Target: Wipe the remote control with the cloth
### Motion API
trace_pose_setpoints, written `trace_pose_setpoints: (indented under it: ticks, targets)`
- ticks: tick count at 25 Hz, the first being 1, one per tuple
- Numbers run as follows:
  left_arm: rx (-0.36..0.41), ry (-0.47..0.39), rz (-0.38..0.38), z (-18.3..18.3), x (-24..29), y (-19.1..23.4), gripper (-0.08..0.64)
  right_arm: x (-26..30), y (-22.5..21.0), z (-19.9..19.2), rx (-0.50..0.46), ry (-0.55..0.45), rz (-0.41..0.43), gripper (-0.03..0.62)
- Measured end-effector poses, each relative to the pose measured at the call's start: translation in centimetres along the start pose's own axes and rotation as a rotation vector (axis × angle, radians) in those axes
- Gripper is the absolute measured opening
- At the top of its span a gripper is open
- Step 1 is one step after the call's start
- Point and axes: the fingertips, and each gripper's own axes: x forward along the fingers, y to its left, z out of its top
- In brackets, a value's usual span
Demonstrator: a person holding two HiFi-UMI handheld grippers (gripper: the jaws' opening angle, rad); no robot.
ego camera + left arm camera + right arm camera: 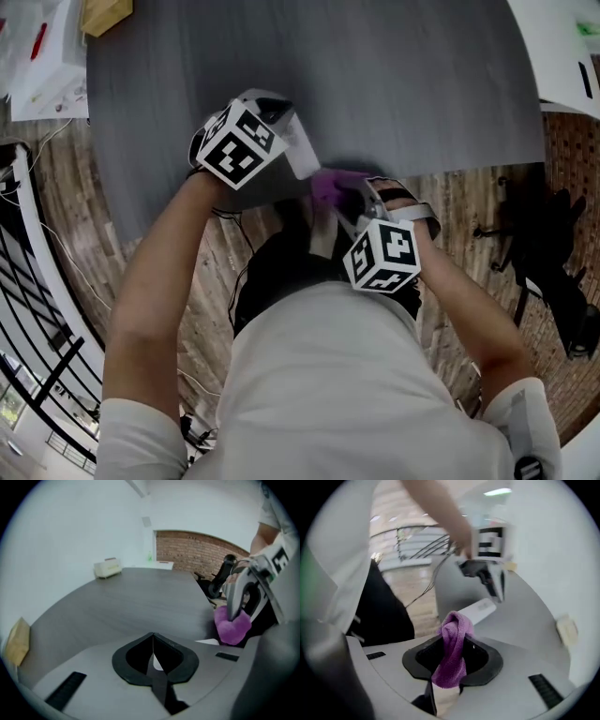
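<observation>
Jaws of our left gripper [153,639] are pressed together on one end of the white remote control [480,611], at the near edge of the counter [375,84]. Our right gripper [453,645] has its jaws clamped on the purple cloth [451,656], just beside the remote's other end.

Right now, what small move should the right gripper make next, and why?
Probably ease the right gripper forward until the cloth presses on the remote: the cloth is clamped in its jaws and the remote lies just ahead.

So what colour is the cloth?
Purple. The cloth shows best in the right gripper view.
</observation>
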Motion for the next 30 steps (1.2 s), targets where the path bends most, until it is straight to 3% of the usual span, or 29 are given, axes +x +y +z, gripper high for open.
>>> trace_pose_setpoints:
  ticks: [2,4,5,8,10,13,16,18,20,22,24,27,30]
  targets:
    - [-0.056,-0.106,0.099,0.3,-2.7,1.1,0.005,-0.7,-3.1,-0.1,0.254,-0.064,-0.049,0.112]
    - [-0.092,-0.149,0.152,-1.1,-5.0,0.4,0.005,0.0,-5.6,-1.3,0.376,-0.066,-0.106,0.112]
    - [-0.065,-0.122,0.150,-2.5,-5.3,-0.8,0.005,0.6,-6.3,-1.8,0.411,-0.058,-0.117,0.112]
    - [0.045,0.017,0.048,-6.3,-3.6,-5.9,0.006,2.4,-6.5,-1.8,0.517,-0.072,-0.083,0.112]
    - [-0.039,0.041,-0.035,-6.9,-2.3,-8.4,0.008,3.0,-6.1,-0.9,0.601,-0.102,-0.060,0.112]
    - [-0.260,-0.014,-0.094,-6.4,-1.7,-9.8,0.008,3.2,-6.1,0.3,0.796,-0.164,-0.014,0.112]
    - [-0.316,-0.051,-0.126,-6.4,-2.2,-10.2,0.012,2.3,-7.0,1.2,1.047,-0.295,0.081,0.112]
    - [-0.307,-0.050,-0.168,-6.8,-2.5,-10.5,0.113,1.4,-7.4,3.3,1.151,-0.407,0.180,0.112]
    - [-0.248,-0.023,-0.190,-7.1,-2.4,-11.1,0.124,1.0,-6.5,6.2,1.106,-0.466,0.255,0.112]
    - [-0.177,0.019,-0.189,-7.4,-2.5,-11.8,0.129,1.2,-5.2,8.0,0.974,-0.443,0.266,0.112]
    - [-0.119,0.070,-0.169,-8.5,-3.2,-12.2,0.127,1.9,-4.3,8.3,0.907,-0.410,0.262,0.112]
    - [-0.017,0.126,-0.115,-10.8,-5.8,-11.6,0.127,2.1,-4.8,7.6,0.946,-0.411,0.250,0.112]
    - [0.161,0.133,-0.029,-11.2,-8.5,-8.7,0.127,1.1,-6.3,6.0,1.002,-0.437,0.197,0.112]
